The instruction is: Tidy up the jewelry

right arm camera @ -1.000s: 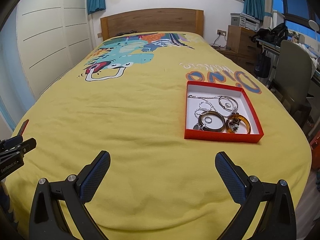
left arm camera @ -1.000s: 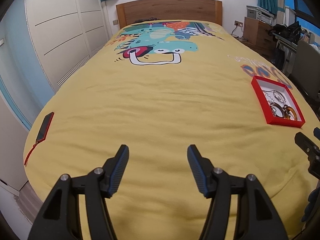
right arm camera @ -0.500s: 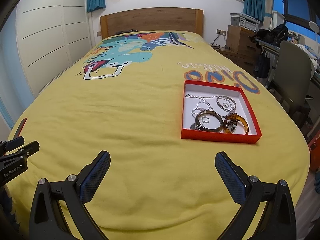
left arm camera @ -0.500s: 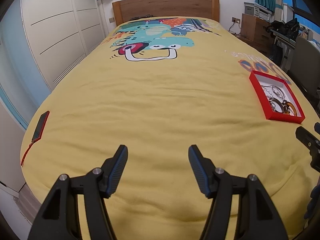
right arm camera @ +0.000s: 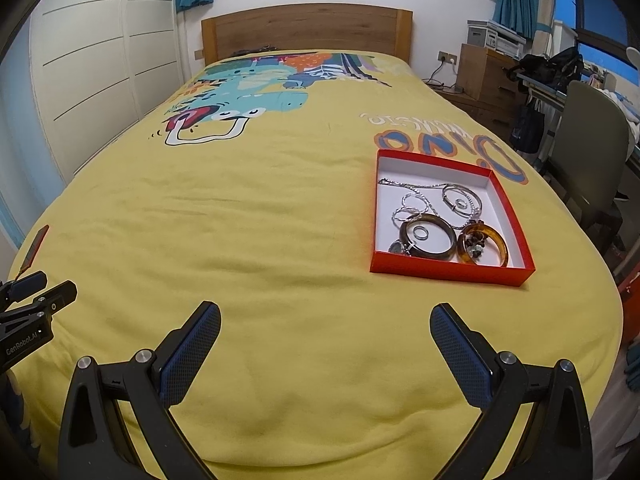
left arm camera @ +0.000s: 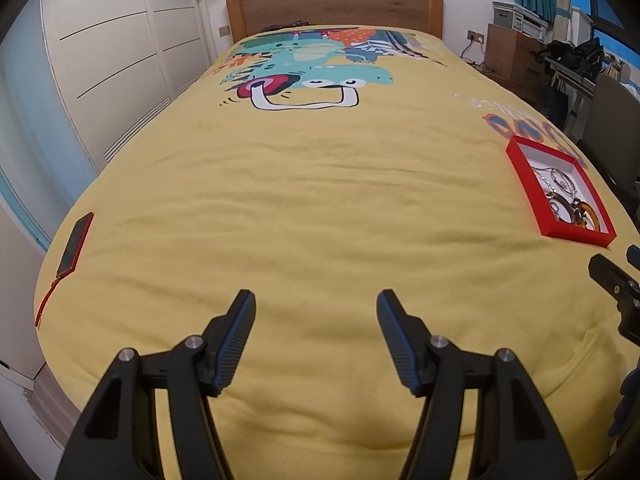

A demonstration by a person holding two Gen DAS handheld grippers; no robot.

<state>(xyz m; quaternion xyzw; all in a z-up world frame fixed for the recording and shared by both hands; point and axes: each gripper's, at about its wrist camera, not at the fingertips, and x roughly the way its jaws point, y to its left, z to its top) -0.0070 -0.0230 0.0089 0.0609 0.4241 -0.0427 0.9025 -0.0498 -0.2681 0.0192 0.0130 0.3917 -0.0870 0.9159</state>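
Note:
A shallow red box (right arm camera: 452, 270) with a white inside lies on the right side of the yellow bedspread (right arm camera: 260, 220). Inside it sit a dark bangle (right arm camera: 428, 236), an amber bangle (right arm camera: 498, 240), silver chains (right arm camera: 416, 200) and small rings. The left wrist view shows the same box (left arm camera: 524, 184) at far right. My right gripper (right arm camera: 325, 322) hovers open and empty over the bed's near end, short of the box. My left gripper (left arm camera: 315, 308) is open and empty too, well left of the box.
A phone in a red case (left arm camera: 75, 242) with a strap lies at the bed's left edge. White wardrobe doors (left arm camera: 112, 60) line the left. A chair (right arm camera: 592, 152), desk and wooden drawers (right arm camera: 484, 72) crowd the right side. The headboard (right arm camera: 308, 30) stands at the far end.
Both cameras have drifted slightly, so the bed and box sit a little lower in view. Both grippers stay open and empty.

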